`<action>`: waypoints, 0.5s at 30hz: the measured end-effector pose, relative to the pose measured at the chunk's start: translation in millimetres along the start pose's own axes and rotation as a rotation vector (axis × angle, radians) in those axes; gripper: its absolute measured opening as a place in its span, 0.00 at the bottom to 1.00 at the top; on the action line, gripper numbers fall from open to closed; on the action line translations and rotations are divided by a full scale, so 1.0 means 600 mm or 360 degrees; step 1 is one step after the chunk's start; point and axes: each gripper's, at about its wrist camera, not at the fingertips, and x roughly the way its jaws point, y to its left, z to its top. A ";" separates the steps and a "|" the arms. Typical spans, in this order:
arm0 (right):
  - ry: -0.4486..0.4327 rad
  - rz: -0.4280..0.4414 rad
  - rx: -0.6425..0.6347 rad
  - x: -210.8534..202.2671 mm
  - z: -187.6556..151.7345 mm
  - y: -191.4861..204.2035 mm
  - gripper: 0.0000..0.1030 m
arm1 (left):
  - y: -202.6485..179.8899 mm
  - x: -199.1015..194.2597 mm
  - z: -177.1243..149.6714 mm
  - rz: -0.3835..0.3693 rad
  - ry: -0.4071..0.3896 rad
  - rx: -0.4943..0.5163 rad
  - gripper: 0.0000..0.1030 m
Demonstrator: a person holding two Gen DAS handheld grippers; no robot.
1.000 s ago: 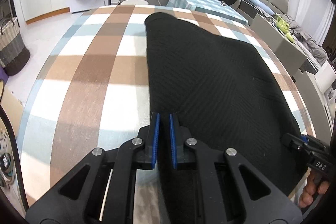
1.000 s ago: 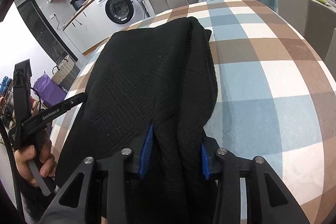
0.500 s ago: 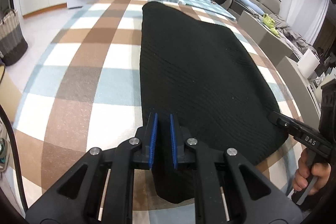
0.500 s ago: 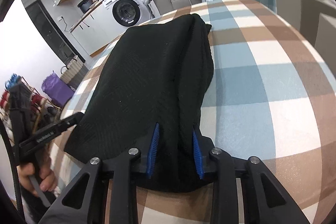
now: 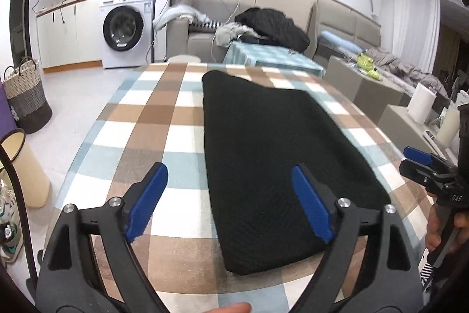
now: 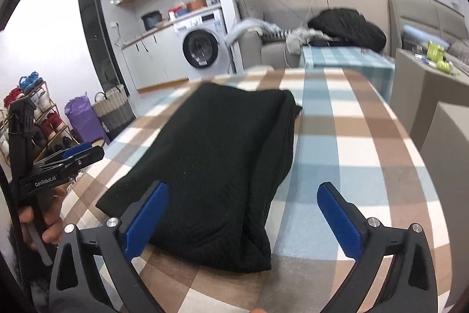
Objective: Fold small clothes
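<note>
Washing machine (image 5: 124, 33) and sofa (image 5: 202, 40) behind the checked desk (image 5: 140, 119). Folded black garment (image 5: 272, 154) lies flat, near both wide-spread, empty tools: left tool (image 5: 231, 200), right tool (image 6: 244, 214).

A washing machine (image 5: 124, 33) stands beyond the checked table (image 5: 152, 119), near a woven basket (image 5: 26, 96) and sofa (image 5: 202, 40).
</note>
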 end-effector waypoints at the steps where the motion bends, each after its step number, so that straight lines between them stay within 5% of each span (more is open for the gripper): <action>1: -0.0021 0.0006 -0.0007 -0.004 -0.001 0.000 1.00 | -0.001 -0.004 -0.001 -0.0002 -0.0012 -0.0007 0.89; 3: -0.0055 0.0000 -0.0020 -0.009 -0.005 0.000 1.00 | -0.003 -0.011 -0.005 0.0013 -0.0044 -0.0013 0.97; 15: -0.0204 0.0118 -0.0070 -0.037 -0.023 0.013 1.00 | -0.009 -0.031 -0.024 0.0040 -0.0159 0.0035 0.99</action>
